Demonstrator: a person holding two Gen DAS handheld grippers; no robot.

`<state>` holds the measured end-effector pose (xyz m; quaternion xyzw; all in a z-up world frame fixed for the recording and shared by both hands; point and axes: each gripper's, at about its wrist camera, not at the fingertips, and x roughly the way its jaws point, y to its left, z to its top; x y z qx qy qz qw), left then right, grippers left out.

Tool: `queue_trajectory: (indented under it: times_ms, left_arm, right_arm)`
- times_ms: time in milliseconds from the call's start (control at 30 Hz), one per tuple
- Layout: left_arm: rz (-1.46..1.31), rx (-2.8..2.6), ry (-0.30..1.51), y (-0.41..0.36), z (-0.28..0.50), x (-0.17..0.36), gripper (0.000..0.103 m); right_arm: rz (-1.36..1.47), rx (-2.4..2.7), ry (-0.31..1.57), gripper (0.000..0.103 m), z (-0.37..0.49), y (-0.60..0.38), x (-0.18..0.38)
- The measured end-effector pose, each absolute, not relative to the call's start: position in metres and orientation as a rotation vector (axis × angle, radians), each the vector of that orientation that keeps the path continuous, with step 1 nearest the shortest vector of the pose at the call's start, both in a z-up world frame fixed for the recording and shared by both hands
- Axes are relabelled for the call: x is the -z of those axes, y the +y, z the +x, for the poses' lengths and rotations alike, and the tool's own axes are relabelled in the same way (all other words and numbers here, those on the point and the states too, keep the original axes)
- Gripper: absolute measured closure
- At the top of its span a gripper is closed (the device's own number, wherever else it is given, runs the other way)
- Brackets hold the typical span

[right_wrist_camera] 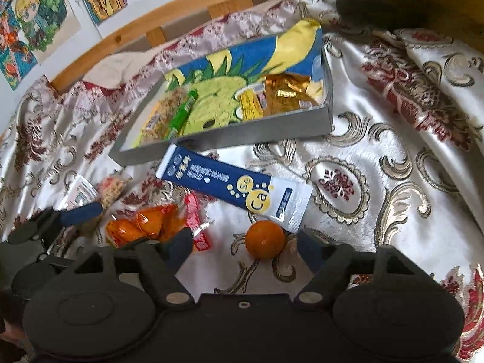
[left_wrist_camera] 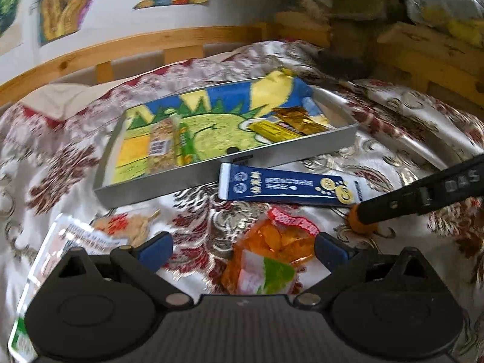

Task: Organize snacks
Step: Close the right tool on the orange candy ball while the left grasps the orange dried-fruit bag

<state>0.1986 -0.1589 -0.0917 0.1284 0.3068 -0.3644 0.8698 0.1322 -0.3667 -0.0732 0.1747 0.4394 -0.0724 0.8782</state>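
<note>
Right wrist view: a small orange (right_wrist_camera: pixel 265 239) lies on the bed between the right tongs (right_wrist_camera: pixel 246 249), spread, not touching it. Beside it lie a blue sachet (right_wrist_camera: pixel 230 186) and an orange snack bag (right_wrist_camera: pixel 145 225), between the parted left tongs (left_wrist_camera: pixel 243 246). Beyond sits a tray (right_wrist_camera: pixel 224 137); its packets are blurred. Patterned bedspread (right_wrist_camera: pixel 378 139), wooden rail behind.

Each gripper is matte black plastic: two round domed housings flank a ribbed centre plate, with silver screw heads at the pivots of angled black link arms. The fingers (left_wrist_camera: pixel 155 246) carry dark blue pads. One finger bears pale raised lettering.
</note>
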Motion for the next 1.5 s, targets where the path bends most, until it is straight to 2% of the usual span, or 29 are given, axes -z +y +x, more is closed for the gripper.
queue_trajectory:
  times_ms: [100, 300, 367, 433, 800, 867, 1267, 1500]
  left_arm:
    - [0.307, 0.788, 0.604, -0.160, 0.196, 0.092, 0.008]
    - [0.334, 0.821, 0.632, -0.165, 0.199, 0.095, 0.038]
    - [0.344, 0.829, 0.649, -0.167, 0.199, 0.097, 0.055]
    - [0.375, 0.823, 0.660, -0.170, 0.198, 0.100, 0.060]
    - [0.401, 0.786, 0.691, -0.174, 0.199, 0.106, 0.063]
    - [0.397, 0.777, 0.689, -0.175, 0.198, 0.106, 0.064]
    - [0.332, 0.717, 0.733, -0.170, 0.188, 0.095, 0.067]
    - [0.296, 0.665, 0.741, -0.160, 0.175, 0.082, 0.067]
  right_arm:
    - [0.347, 0.159, 0.935, 0.043, 0.136, -0.365, 0.078]
    - [0.304, 0.165, 0.960, 0.050, 0.144, -0.360, 0.087]
    - [0.289, 0.170, 0.966, 0.053, 0.146, -0.358, 0.089]
    - [0.277, 0.168, 0.969, 0.053, 0.148, -0.356, 0.091]
    - [0.239, 0.169, 0.970, 0.054, 0.159, -0.349, 0.099]
    - [0.222, 0.164, 0.972, 0.068, 0.159, -0.347, 0.099]
    - [0.235, 0.156, 0.959, 0.068, 0.152, -0.345, 0.095]
    - [0.223, 0.107, 0.902, 0.068, 0.130, -0.332, 0.073]
